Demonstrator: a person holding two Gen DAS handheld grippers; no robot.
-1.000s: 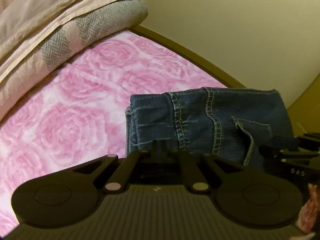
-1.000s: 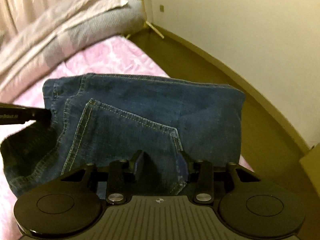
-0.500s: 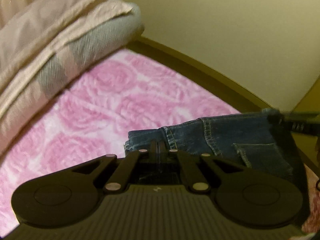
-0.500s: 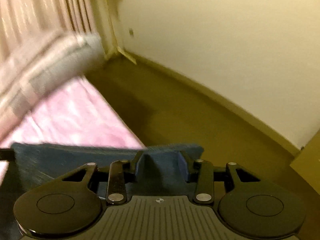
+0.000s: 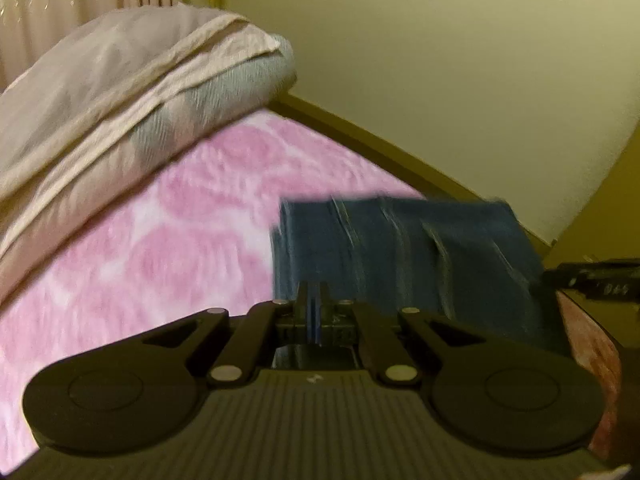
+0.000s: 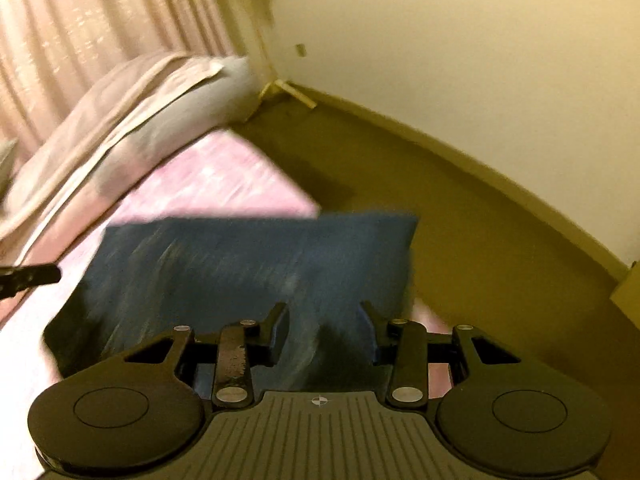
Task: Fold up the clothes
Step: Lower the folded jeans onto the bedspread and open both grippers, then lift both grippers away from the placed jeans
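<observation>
At the bottom of the left wrist view, the left gripper (image 5: 311, 312) has its two black fingers pressed together with only a thin blue line between them; whether any cloth is pinched there cannot be told. Just beyond its tips lies the folded pair of dark blue denim jeans (image 5: 404, 256), blurred, flat on the pink rose-patterned bedspread (image 5: 168, 240). In the right wrist view, the right gripper (image 6: 325, 334) is spread wide, its fingers apart over the near edge of the jeans (image 6: 248, 264) and gripping nothing. The tip of the left gripper shows at the left edge of that view, beside the jeans' left side.

The jeans sit at the bed's right-hand corner, their far right corner reaching past the bedspread's edge over the brown floor (image 6: 460, 220). To the left of the jeans the bedspread is bare. Farther back, a heap of beige and grey folded blankets (image 5: 132, 92) rests against the pale pleated curtain (image 6: 100, 28). A cream wall (image 5: 440, 60) borders the floor.
</observation>
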